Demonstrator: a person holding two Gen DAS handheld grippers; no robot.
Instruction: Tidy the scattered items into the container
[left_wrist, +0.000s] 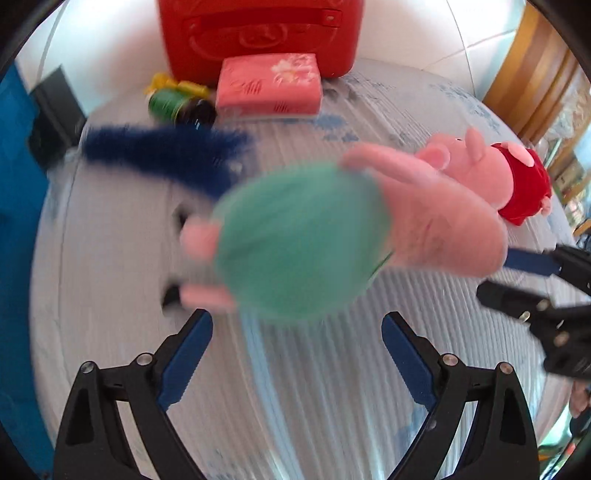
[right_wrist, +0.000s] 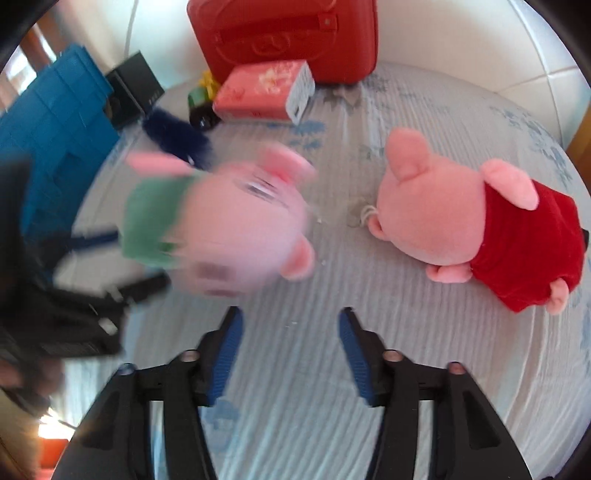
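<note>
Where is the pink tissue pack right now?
In both views the pink tissue pack lies at the far side of the bed, just in front of the red suitcase, with the green toy car to its left.

1. The bedsheet (right_wrist: 369, 369) is thin crinkled cloth, ribbed in fine lines, matt.
2. The red suitcase (right_wrist: 288, 33) at twelve o'clock looks like hard moulded plastic with a slight sheen.
3. The tissue pack (left_wrist: 267, 83) has a glossy plastic wrap.
4. The red-dressed pig toy (right_wrist: 480, 229) is soft plush, its dress velvety.
5. The green-dressed pig toy (left_wrist: 303, 240) is plush too, blurred.
6. The blue fluffy item (left_wrist: 166, 151) is shaggy.
7. Each tool, left tool (left_wrist: 297, 354) and right tool (right_wrist: 291, 354), is matt black plastic with ridged blue pads and shiny metal rivets.
8. The blue crate (right_wrist: 55, 129) at nine o'clock looks like plastic.
</note>
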